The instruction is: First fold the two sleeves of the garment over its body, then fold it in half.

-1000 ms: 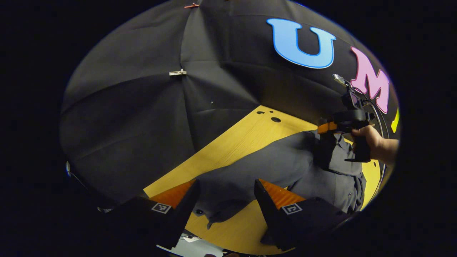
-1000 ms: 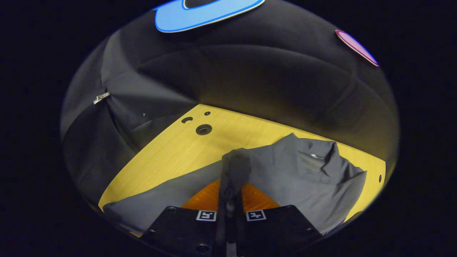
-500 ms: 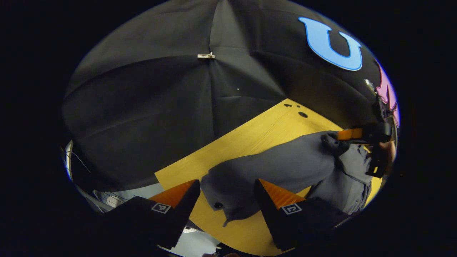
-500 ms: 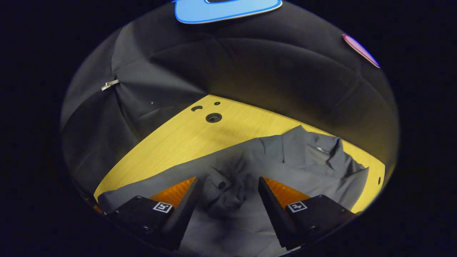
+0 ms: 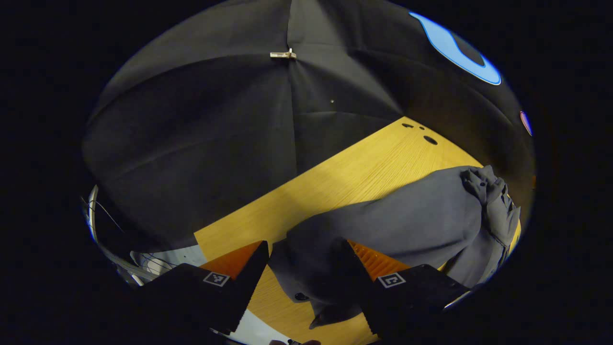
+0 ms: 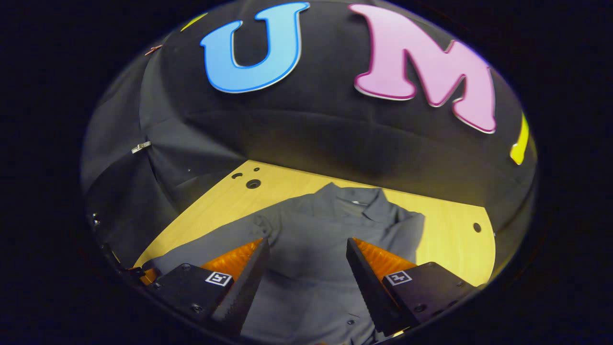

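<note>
Now my left gripper (image 5: 301, 268) gapes with the sleeve (image 5: 402, 225) running up-right from between its jaws, seemingly ungripped, while my right gripper (image 6: 306, 268) hangs open above the shirt (image 6: 316, 249).

Dim booth, lit brightest on the yellow wooden tabletop (image 6: 445, 235); strong fisheye bending at edges, dark grey shirt (image 5: 407, 225) shadowed, focus reasonably sharp.

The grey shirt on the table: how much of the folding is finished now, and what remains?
Done: one sleeve appears folded over the grey shirt body; the right gripper is open above it. In hand: the left gripper, open, straddles the other sleeve, which lies stretched out across the wooden table. Left: fold that sleeve in, then fold the shirt in half.
</note>
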Tool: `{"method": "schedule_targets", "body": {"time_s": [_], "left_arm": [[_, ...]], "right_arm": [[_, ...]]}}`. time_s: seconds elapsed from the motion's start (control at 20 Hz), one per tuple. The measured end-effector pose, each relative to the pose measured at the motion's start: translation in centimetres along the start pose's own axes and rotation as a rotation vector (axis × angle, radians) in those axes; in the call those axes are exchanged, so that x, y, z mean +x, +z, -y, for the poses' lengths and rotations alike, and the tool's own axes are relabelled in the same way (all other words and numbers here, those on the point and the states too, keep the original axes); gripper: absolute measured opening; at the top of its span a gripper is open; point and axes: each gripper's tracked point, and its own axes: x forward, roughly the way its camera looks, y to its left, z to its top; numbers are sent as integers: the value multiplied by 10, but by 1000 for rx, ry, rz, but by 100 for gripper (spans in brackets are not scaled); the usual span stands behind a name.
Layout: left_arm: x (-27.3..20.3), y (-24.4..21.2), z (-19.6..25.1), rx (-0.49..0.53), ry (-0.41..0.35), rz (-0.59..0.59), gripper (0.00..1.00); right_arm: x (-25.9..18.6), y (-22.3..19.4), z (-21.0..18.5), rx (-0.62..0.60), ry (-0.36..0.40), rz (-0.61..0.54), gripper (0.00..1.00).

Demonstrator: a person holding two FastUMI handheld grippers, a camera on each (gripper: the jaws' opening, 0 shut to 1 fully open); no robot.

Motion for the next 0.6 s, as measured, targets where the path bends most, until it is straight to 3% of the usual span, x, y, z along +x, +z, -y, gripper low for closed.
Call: {"method": "schedule_targets", "body": {"time_s": [0.05, 0.1, 0.25, 0.3, 0.4, 0.6], "left_arm": [[4, -3, 0, 1, 5, -17, 92], [5, -1, 1, 18, 13, -9, 96], [9, 1, 12, 82, -12, -6, 98], [9, -2, 18, 96, -28, -16, 88], [12, 0, 26, 124, -56, -19, 81], [11, -1, 46, 211, -90, -13, 28]], "right_arm": [[-14, -3, 16, -4, -31, 6, 99], [-26, -7, 30, -8, -61, 11, 100], [-71, -22, 71, 23, -149, 16, 99], [-85, -27, 81, 44, -174, 17, 100], [-111, -43, 101, 73, -224, 13, 99], [-143, -69, 131, 98, -293, 1, 99]]}}
